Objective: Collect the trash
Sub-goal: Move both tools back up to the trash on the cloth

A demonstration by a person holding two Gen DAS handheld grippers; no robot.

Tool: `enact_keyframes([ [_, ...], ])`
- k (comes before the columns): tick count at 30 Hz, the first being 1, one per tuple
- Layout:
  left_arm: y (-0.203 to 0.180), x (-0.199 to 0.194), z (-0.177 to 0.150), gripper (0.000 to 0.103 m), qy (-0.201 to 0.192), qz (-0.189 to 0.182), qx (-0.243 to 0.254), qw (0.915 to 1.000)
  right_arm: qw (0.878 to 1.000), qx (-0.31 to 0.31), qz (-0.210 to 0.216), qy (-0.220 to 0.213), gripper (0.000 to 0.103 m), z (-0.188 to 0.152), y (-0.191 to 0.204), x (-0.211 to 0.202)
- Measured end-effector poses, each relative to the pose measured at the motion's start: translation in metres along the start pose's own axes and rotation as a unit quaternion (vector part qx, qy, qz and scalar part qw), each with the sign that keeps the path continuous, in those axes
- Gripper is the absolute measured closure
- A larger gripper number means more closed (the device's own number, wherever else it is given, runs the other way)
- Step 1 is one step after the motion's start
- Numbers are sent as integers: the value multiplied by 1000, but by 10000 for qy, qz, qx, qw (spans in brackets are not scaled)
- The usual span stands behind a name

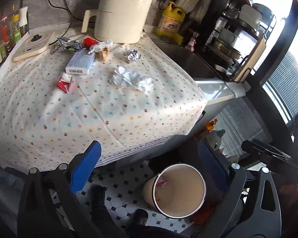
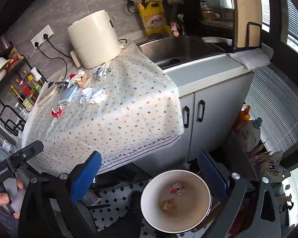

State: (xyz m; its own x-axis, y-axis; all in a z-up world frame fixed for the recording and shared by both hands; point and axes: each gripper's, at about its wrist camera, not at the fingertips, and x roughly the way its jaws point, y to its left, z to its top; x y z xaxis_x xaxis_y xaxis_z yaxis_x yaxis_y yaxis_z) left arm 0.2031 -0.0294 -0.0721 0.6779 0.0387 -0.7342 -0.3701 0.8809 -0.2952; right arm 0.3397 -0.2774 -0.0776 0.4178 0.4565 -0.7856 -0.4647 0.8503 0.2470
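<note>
Bin (image 2: 175,200) — two scraps (image 2: 176,188) in right view, one in left

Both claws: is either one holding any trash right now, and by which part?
Nothing is held. The left claw and right claw both stand open and empty above the round white bin.

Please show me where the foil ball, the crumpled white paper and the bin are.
foil ball (image 1: 132,55), left wrist view, middle of the ball
white paper (image 1: 131,79), left wrist view, centre of the crumpled sheet
bin (image 2: 196,180), right wrist view, inner wall near the rim
</note>
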Motion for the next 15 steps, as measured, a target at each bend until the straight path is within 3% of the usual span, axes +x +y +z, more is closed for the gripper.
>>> enact_keyframes([
  [15, 117, -14, 77, 6, -654, 143, -482, 9966, 9991, -351, 204, -82, 8, 68, 111, 50],
])
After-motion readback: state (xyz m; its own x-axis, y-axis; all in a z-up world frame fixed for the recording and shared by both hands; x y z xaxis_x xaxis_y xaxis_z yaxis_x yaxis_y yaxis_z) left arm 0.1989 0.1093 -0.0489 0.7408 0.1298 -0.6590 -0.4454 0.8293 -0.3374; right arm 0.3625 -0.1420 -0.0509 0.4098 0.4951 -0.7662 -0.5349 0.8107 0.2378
